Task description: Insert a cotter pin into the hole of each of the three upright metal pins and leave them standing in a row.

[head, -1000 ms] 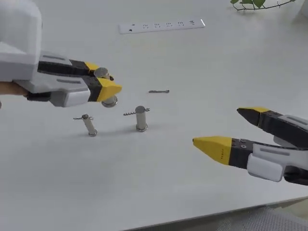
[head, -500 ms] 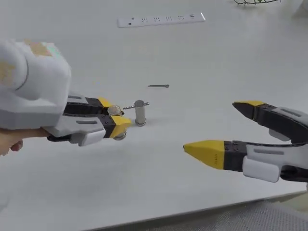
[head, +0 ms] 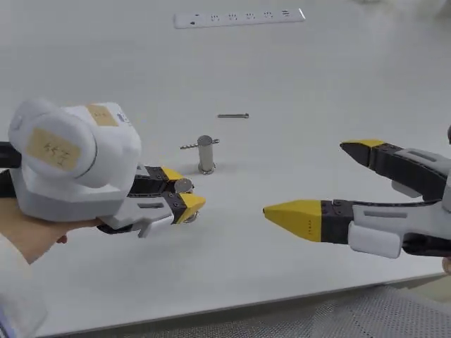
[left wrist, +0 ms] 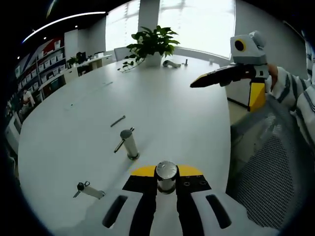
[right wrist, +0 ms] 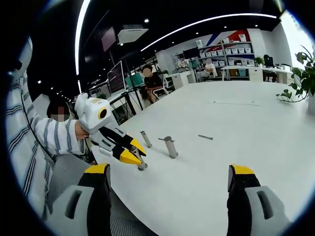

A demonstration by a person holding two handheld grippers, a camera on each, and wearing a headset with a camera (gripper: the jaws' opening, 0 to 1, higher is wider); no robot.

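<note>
Tipping is risked if the metal pin point(left wrist: 166, 176), clamped by the left gripper point(head: 184, 191), is bumped against the one-o'clock pin point(head: 206, 155) (right gripper point(head: 313, 177) spread apart).

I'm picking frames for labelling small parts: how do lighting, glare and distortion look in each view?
Head view: soft even light, faint shadows, the loose cotter pin thin but sharp. Left gripper view: fisheye curves the table, windows blown out. Right gripper view: dim room, bright ceiling strips, far shelves soft.
</note>
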